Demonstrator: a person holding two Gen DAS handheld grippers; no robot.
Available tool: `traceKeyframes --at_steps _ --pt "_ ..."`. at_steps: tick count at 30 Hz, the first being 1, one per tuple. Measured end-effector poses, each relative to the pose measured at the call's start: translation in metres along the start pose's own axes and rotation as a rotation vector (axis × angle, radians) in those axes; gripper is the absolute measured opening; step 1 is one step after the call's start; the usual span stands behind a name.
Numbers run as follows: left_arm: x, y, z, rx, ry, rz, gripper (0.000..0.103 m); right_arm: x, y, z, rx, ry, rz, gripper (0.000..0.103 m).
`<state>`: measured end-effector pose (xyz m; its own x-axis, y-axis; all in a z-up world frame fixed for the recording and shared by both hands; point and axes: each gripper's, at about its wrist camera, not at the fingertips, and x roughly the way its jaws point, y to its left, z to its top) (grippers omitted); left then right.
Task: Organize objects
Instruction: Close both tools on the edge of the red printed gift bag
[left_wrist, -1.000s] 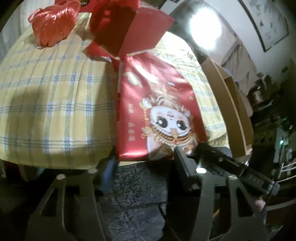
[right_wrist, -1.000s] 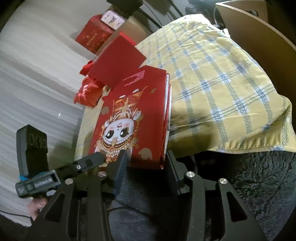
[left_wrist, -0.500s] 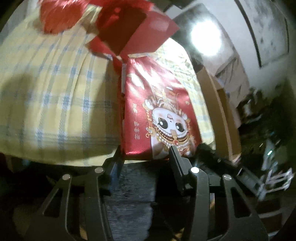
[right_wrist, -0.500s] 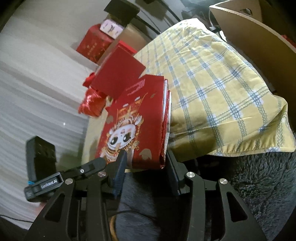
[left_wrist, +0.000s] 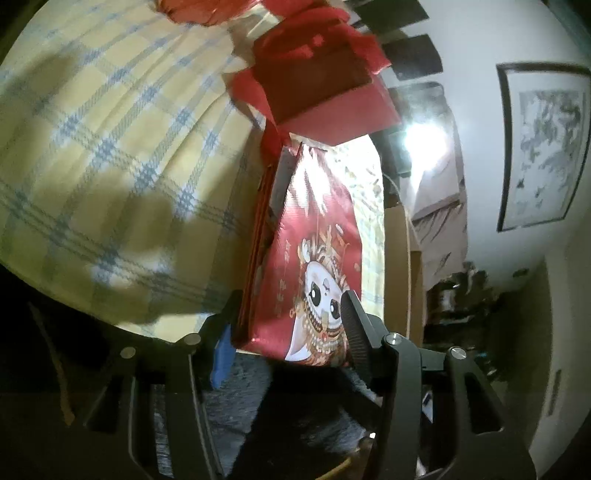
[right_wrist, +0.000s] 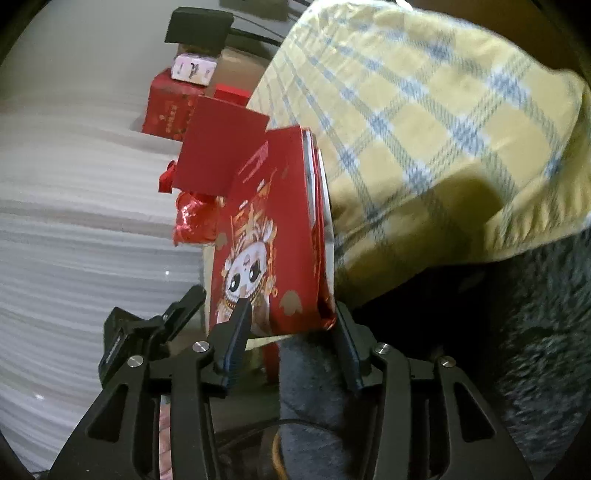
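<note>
Red cartoon-mascot packet (left_wrist: 314, 258), gold writing unreadable.

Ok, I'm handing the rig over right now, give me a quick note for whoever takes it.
Left gripper: jaws shut on the near end of the red bag stack.
Right gripper: jaws shut on the same end, beside it.
Stack: tilted up on edge at the near edge of the plaid cloth; open red box and crumpled red wrapper lie behind it.
Done: stack gathered, gripped by both.
Left: set it down tidily; box and wrapper not yet sorted. Destination not evident.
</note>
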<state>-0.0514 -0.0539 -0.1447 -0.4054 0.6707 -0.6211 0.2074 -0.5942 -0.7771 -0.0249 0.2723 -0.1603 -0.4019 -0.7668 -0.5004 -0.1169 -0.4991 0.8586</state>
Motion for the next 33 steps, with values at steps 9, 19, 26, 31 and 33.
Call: traceKeyframes --at_steps 9,19,26,31,33 --pt "0.015 0.004 -0.001 -0.027 -0.01 -0.002 0.049 0.002 0.001 0.004 0.039 -0.029 0.015 0.048" --pt "0.011 0.003 -0.005 -0.026 -0.001 -0.016 0.048 -0.007 0.008 0.003 0.048 -0.081 0.048 0.048" --pt "0.011 0.012 -0.005 -0.052 0.015 -0.033 0.048 -0.005 0.016 0.02 0.03 -0.142 0.009 0.048" --pt "0.011 0.012 -0.004 -0.059 0.006 -0.034 0.048 0.001 0.018 0.026 0.011 -0.158 -0.013 0.041" --pt "0.012 0.012 -0.005 -0.063 0.007 -0.037 0.048 0.004 0.019 0.026 0.004 -0.159 -0.018 0.036"
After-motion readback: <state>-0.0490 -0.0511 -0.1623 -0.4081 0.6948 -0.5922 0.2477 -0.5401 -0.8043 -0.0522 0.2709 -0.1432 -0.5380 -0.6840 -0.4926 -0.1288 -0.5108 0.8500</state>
